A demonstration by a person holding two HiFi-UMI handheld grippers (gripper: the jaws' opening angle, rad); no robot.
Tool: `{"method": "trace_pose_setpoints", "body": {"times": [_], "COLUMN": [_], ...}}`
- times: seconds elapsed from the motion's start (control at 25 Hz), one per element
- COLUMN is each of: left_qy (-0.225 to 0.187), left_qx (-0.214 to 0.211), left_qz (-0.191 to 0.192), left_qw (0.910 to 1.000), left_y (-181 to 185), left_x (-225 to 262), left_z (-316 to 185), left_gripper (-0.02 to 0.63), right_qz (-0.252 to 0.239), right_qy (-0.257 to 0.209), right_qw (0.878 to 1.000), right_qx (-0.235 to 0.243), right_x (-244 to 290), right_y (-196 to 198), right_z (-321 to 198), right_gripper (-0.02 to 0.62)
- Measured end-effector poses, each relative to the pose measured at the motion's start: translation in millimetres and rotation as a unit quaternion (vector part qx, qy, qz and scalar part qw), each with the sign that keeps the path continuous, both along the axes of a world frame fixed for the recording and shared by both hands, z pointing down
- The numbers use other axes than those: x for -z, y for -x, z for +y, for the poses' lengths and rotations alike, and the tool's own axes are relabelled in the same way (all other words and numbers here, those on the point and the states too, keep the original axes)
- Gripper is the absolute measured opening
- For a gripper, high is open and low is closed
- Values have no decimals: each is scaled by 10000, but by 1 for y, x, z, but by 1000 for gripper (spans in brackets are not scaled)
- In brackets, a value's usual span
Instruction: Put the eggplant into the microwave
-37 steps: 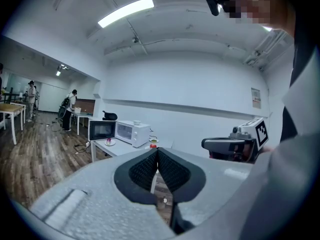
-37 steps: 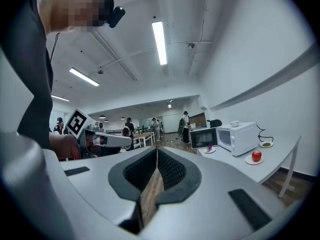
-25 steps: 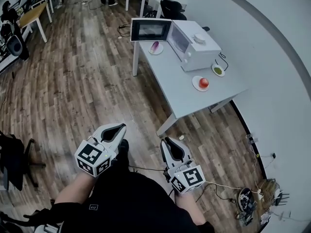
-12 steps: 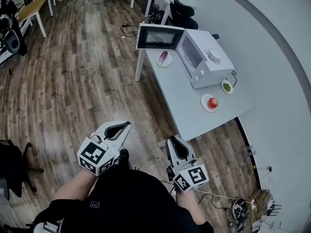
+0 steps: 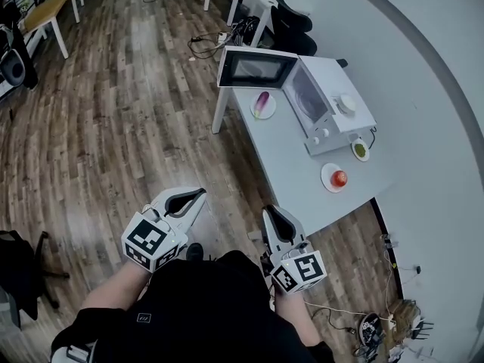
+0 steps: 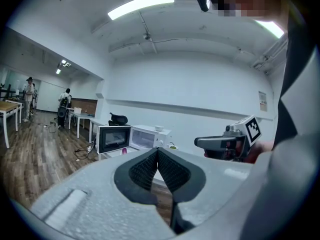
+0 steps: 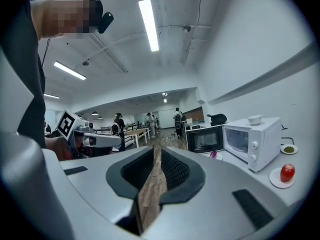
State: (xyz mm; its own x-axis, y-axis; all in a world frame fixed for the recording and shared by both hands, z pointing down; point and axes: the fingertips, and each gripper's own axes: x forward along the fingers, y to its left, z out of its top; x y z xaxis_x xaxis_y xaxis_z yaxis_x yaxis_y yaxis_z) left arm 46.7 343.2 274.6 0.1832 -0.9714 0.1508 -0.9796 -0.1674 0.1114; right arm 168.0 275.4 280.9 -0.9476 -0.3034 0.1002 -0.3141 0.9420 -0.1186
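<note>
Overhead first: left gripper low and left of centre, right gripper just to its right, both above bare wooden floor, with broad open room up and to the left. Above the right gripper, the near edge of the grey table, apart from both tools. Toward the table's far end, white microwave, its door standing wide open. Eggplant on a small plate just below that door, beside the open mouth, close to the table's left edge. Lower right, a green-filled dish and a tomato.

Next, left gripper view: jaws together, tips touching, nothing between; microwave well ahead.

Lastly, right gripper view: jaws a narrow slit apart, only floor showing through; eggplant a small purple spot at right, before the microwave.
</note>
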Motion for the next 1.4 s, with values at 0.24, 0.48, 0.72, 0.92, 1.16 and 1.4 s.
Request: {"method": "trace_pose_setpoints", "body": {"times": [0.24,0.48,0.72,0.92,1.16,1.4], "left_qy": [106,160,286,408,540,624], "left_qx": [56,114,46,33,104,186], "left_qz": [103,50,-49,-102,3,42], "left_qw": [9999,9998,9996,9991,9985,9979], "left_y": [23,43,63,80,97,123], "left_x": [-8,-12,-12,-14,-19,-29], "left_z": [-28,-77,-144,-206,-275,-319], "left_gripper": [9,9,9,9,9,9], "right_qz": [70,82,123,178,317,478], "right_qy": [94,128,66,37,16,63], "right_qw": [9999,9999,9999,9998,9994,9985], "right_qx": [-6,34,82,49,150,249], "right_x": [-7,-17,-22,-27,-37,-50], "right_y": [21,44,68,82,102,135], "right_z": [-31,-81,-149,-216,-287,-329], "right_gripper": [54,54,54,54,54,54]}}
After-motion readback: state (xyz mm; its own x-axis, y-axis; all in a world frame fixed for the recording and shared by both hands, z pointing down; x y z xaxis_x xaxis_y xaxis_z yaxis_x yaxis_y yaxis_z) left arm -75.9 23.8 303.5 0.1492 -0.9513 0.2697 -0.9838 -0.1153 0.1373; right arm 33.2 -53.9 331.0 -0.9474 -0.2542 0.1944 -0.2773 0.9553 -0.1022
